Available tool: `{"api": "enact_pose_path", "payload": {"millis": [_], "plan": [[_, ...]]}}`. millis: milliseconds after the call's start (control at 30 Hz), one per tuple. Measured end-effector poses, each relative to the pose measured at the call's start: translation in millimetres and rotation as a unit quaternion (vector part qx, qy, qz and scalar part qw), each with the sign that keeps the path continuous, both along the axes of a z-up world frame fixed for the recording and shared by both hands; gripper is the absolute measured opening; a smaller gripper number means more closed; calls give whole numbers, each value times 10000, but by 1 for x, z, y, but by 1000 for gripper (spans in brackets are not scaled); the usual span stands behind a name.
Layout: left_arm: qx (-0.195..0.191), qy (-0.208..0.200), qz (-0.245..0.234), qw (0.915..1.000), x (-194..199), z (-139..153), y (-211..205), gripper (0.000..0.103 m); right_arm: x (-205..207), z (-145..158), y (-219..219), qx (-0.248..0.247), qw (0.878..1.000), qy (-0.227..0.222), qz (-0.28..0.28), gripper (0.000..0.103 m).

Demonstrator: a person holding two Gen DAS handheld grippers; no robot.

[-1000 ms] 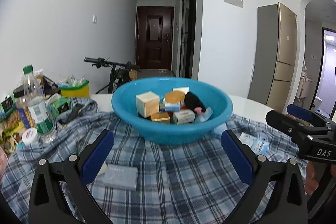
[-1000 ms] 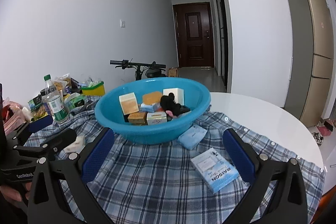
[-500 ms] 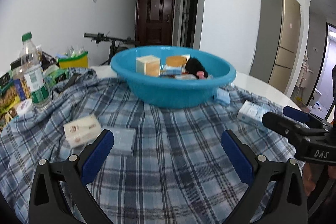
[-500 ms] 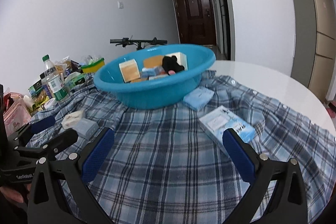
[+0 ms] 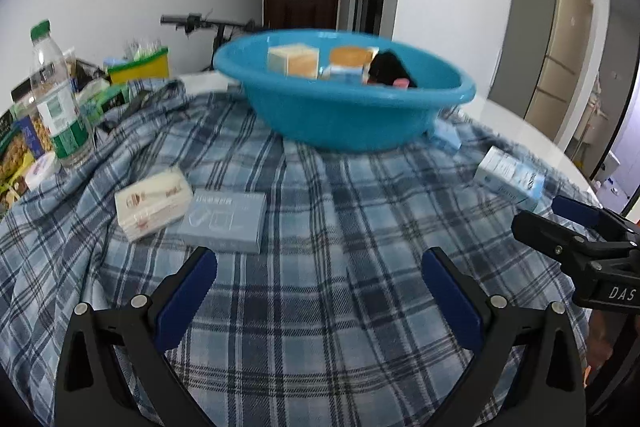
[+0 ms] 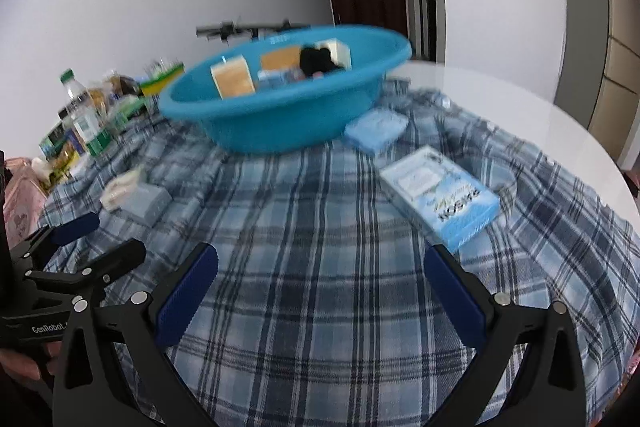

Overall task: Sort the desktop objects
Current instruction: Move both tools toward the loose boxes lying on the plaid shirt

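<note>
- The round blue plastic basin is taken as the landmark; it stands on the blue-and-white checked cloth and already holds several small boxes and a black item.
- The left gripper is seen spread wide, with nothing between its blue pads. It hangs over the cloth on the near side of the basin.
- The right gripper is likewise spread wide and empty, also on the near side of the basin.
- Four items are left outside the basin. A flat grey-blue rectangular carton and a white-and-red paper packet lie touching each other, near-left of the basin.
- A pale blue square pad lies against the basin's right wall. A long light-blue printed box lies near-right of the basin.
- Deciding relation: the grey-blue carton lies just ahead and slightly left of the left gripper, closer to it than the basin is. Its long axis is judged to run roughly across the gripper's line of sight.
- The light-blue printed box lies ahead and right of the right gripper, with its long axis slanted away from the basin.
- The left gripper is judged nearer to the carton and packet; the right gripper is nearer to the printed box.
</note>
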State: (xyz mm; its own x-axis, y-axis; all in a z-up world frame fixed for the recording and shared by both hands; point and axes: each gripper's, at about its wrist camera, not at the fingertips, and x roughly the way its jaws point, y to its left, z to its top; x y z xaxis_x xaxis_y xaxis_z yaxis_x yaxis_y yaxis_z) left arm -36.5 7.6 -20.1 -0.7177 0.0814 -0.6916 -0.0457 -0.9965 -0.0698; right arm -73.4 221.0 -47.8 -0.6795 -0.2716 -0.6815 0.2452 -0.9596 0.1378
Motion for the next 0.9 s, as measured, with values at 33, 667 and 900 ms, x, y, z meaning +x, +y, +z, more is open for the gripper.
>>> {"api": "enact_pose_path", "payload": {"millis": [33,667,900], "plan": [[11,-64,1,10000,-2,-2,-1,103,-1,-1,-1,32,10000,-49,32,103],[175,-767,88,9969,-26,-13,-45,103,-10,-10,-5,308,9986,-404,109,103],[121,-796,67,9967,-31,-13,-59,103,-16,-14,-10,333,9982,-478,138,103]]}}
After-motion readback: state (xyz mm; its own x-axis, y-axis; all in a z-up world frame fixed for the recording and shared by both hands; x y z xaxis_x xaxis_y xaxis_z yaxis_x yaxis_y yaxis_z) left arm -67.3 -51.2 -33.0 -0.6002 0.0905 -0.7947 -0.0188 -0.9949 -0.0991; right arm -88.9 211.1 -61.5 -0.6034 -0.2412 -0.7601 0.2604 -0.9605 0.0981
